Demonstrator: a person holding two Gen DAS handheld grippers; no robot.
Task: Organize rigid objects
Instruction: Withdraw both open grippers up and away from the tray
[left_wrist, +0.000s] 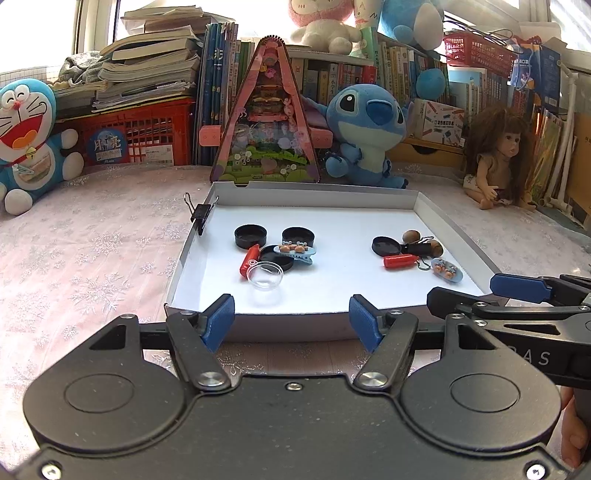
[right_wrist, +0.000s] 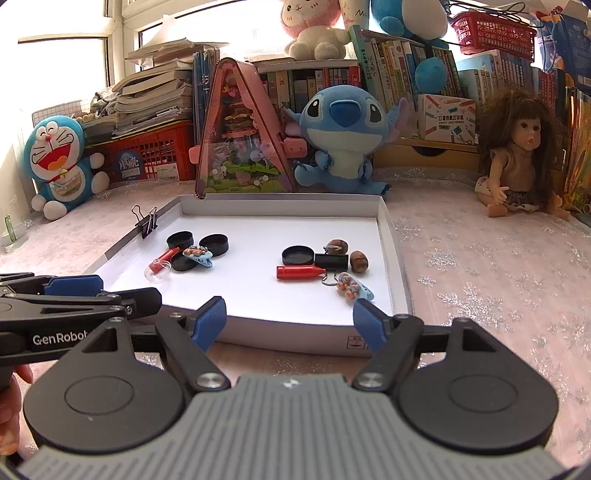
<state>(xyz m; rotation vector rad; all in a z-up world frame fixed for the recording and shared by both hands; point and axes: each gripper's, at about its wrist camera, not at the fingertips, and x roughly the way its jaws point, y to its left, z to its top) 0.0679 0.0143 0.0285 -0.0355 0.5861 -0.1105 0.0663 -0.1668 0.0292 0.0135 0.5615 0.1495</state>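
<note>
A shallow white box lid (left_wrist: 207, 236) (right_wrist: 397, 258) lies on the table with two small heaps in it. The left heap has black caps (left_wrist: 250, 236) (right_wrist: 180, 240), a red tube (left_wrist: 249, 260) (right_wrist: 162, 259), a clear dish (left_wrist: 265, 277) (right_wrist: 158, 274) and a blue hair clip (left_wrist: 295, 252) (right_wrist: 198, 255). The right heap has a black cap (left_wrist: 386, 245) (right_wrist: 297, 255), a red tube (left_wrist: 399, 261) (right_wrist: 300, 273), a binder clip (right_wrist: 331, 261), two brown nuts (left_wrist: 410, 236) (right_wrist: 359, 261) and a blue clip (left_wrist: 447, 270) (right_wrist: 354, 287). My left gripper (left_wrist: 291, 321) and right gripper (right_wrist: 290, 319) hover open and empty at the lid's near edge.
A black binder clip (left_wrist: 201, 216) (right_wrist: 146, 221) grips the lid's left wall. Behind the lid stand a pink triangular toy case (left_wrist: 264, 122) (right_wrist: 240, 136), a blue plush (left_wrist: 365, 129) (right_wrist: 343, 136), a doll (left_wrist: 498, 155) (right_wrist: 524, 158), a cat plush (left_wrist: 29, 140) (right_wrist: 61, 162), a red crate and books.
</note>
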